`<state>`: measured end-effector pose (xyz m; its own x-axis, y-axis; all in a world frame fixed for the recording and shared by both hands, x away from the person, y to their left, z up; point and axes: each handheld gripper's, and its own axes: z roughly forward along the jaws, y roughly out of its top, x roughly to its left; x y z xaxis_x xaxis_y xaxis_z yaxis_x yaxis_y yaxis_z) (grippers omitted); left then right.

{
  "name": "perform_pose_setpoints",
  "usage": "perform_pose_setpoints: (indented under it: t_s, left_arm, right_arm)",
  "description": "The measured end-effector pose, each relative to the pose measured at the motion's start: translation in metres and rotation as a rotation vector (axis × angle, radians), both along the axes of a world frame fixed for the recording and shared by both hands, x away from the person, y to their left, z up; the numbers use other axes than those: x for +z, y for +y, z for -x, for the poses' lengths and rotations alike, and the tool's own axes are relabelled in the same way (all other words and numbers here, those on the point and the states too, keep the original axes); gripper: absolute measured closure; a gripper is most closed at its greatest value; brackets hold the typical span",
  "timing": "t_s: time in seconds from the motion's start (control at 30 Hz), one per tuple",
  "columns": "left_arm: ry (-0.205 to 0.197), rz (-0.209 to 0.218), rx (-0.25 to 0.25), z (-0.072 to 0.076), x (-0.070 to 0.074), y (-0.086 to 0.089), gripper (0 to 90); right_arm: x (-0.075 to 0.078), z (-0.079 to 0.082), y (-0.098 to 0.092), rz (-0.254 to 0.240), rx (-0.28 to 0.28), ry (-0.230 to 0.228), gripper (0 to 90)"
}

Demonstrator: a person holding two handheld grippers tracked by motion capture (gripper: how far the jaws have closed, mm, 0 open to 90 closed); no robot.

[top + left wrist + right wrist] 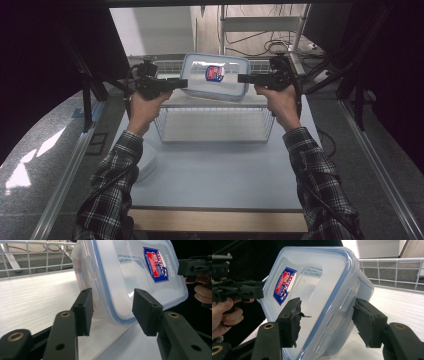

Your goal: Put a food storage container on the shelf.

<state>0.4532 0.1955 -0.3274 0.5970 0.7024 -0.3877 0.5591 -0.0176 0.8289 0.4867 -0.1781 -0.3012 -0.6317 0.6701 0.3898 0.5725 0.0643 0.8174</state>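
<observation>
Clear plastic box (216,76), red-blue label (214,73) unreadable, held between both hand-held grippers' pads

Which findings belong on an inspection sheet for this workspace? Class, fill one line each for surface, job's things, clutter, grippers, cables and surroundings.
Surface: pale table with a wooden front edge.
Job's things: clear plastic container with a blue-rimmed lid and a red and blue label, tilted over the wire basket.
Clutter: a white object at the table's left edge, too unclear to name.
Grippers: left gripper and right gripper each straddle one end of the container; whether the pads press on it cannot be told.
Cables: one trails along the left sleeve; loose cables lie beyond the table.
Surroundings: white wall, metal shelf frame, dark curtains at the sides.
</observation>
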Motion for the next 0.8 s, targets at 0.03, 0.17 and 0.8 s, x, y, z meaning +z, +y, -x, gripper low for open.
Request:
perform_pose_setpoints:
  t_s: [0.03,0.17,0.8]
  left_arm:
    - [0.0,0.0,0.0,0.0,0.0,0.0,54.2]
    - [-0.017,-0.015,0.015,0.002,0.001,-0.002,56.8]
    - [-0.123,-0.035,0.03,0.024,0.0,0.003,67.7]
  right_arm:
    - [-0.001,-0.001,-0.001,-0.009,-0.004,0.007,40.5]
    - [-0.002,-0.005,-0.001,-0.031,-0.018,0.017,40.8]
    - [0.008,0.024,0.005,0.169,-0.108,-0.22,70.5]
